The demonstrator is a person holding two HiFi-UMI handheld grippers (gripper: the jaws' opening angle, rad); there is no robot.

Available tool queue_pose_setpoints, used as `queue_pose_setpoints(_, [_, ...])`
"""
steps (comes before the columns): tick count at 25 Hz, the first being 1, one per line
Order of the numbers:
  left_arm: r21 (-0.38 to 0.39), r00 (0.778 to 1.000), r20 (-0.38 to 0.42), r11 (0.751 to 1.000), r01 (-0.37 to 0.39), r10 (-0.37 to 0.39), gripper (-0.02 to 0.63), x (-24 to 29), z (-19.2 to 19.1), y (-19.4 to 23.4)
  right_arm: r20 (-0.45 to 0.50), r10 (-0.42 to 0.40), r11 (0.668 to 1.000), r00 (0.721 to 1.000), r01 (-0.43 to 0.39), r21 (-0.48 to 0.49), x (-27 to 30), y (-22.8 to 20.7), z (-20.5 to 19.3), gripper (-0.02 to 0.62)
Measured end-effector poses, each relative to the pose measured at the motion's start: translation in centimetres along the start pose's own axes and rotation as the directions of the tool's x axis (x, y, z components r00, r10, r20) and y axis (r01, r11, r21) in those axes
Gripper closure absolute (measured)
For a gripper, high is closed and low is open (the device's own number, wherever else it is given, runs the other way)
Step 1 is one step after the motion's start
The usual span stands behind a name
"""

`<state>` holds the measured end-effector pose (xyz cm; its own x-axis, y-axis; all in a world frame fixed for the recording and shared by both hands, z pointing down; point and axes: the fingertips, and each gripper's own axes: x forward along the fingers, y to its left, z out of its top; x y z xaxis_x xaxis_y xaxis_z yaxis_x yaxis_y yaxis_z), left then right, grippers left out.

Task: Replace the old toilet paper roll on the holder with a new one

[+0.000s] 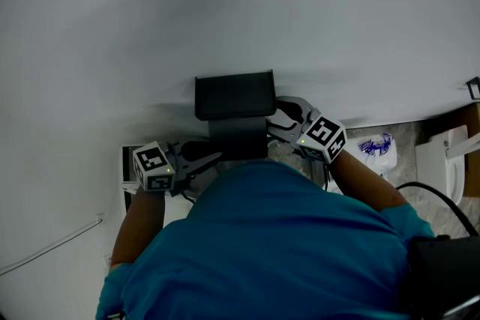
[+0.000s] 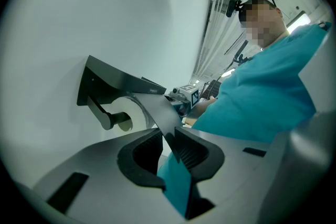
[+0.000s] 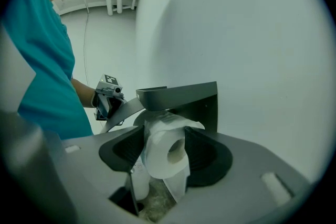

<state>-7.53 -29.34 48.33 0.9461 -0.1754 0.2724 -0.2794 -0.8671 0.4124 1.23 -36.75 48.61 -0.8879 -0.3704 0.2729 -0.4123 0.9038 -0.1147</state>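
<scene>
A dark toilet paper holder (image 1: 232,95) is fixed to the white wall. My left gripper (image 1: 214,157) is shut on the holder's thin grey cover flap (image 2: 155,110), and the flap's edge is pinched between the jaws (image 2: 169,136). Under the flap, a white roll (image 2: 131,110) shows by the spindle arm (image 2: 105,115). My right gripper (image 1: 279,125) is at the holder's right side. In the right gripper view its pads (image 3: 137,139) press both sides of a white toilet paper roll (image 3: 163,157), which has a loose sheet hanging and sits just below the holder (image 3: 178,93).
The person's teal shirt (image 1: 270,243) fills the lower head view. A white toilet (image 1: 442,161), a white bag with blue print (image 1: 375,150) and a black cable (image 1: 435,195) lie to the right. A thin line runs along the lower left (image 1: 52,245).
</scene>
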Motion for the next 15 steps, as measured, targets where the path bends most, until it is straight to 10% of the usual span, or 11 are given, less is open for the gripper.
queue_pose_setpoints(15, [0.012,1.000,0.002,1.000,0.010,-0.010,0.532,0.0,0.0,-0.2,-0.043,0.098,0.989,0.994,-0.102,-0.108,2.5,1.4,0.3,0.373])
